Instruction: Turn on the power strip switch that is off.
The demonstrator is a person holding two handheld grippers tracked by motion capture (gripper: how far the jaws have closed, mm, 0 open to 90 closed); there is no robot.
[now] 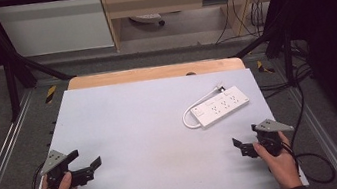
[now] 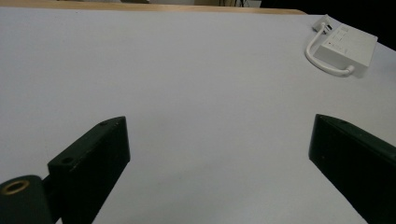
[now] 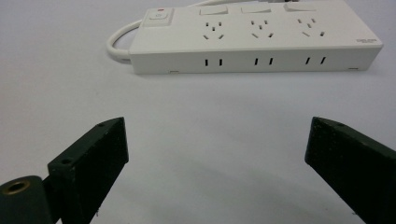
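White power strip (image 1: 220, 106) is seen on the grey table (image 1: 138, 144), toward 2 o'clock from the table's centre, clear of both grippers. Its long axis runs roughly 8 to 2 o'clock in the high view; the switch end (image 1: 198, 112) points to 8, where the short cord (image 1: 188, 120) loops out and is curled back behind the body. Sockets face up. Left gripper (image 1: 89, 159) is held near 7 o'clock, jaws spread wide, nothing between them. Right gripper (image 1: 238, 148) is held near 5 o'clock, jaws likewise wide and empty, aimed at the strip's long side. Risk judged: a grip across the smooth casing may skid or swing it; the cord may be snagged by a jaw.
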